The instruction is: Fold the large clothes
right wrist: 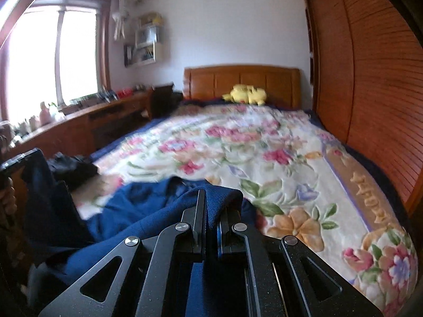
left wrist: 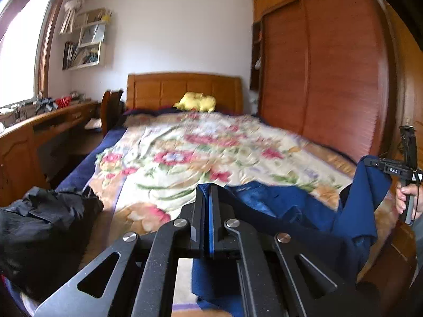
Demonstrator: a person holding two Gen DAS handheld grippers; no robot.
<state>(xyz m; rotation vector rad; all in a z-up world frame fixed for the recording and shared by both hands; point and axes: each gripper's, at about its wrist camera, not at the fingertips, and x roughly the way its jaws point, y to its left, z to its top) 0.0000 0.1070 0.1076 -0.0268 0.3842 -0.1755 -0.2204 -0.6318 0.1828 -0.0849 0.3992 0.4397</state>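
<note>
**Mei:** Fingers (left wrist: 198, 211) of the left gripper (left wrist: 208, 206) are pressed together on a thin edge of the blue garment (left wrist: 290, 211); you can see the cloth sandwiched between the pads.

**Tao:** Same on the other side. The right gripper (right wrist: 211, 211) is pinching a thicker fold of that garment, which bulges over its fingertips. Both grips sit over the foot end of the bed, well away from the headboard (left wrist: 185, 89).

**Mei:** And the rest of the cloth?

**Tao:** Slung between the two grippers, its middle sagging onto the floral blanket (right wrist: 264, 145) at the end farthest from the headboard. One corner hangs off the right gripper, seen at the edge of the left wrist view with a hand (left wrist: 404, 198) on its handle.

**Mei:** What worries you?

**Tao:** The left pinch is shallow, right at the hem. A sharp tug could, I think, pull it free. The sagging middle may also drag on the blanket and bunch, so the fold would come out crooked. And the black clothing (left wrist: 39, 227) lies near, on the side of the bed away from the wardrobe (left wrist: 330, 66); a low swing might catch it.

**Mei:** Pose?

**Tao:** Both grippers point toward the headboard, tilted a little downward, held side by side and well apart. The pictures are blurred, so finer detail I cannot tell.
</note>
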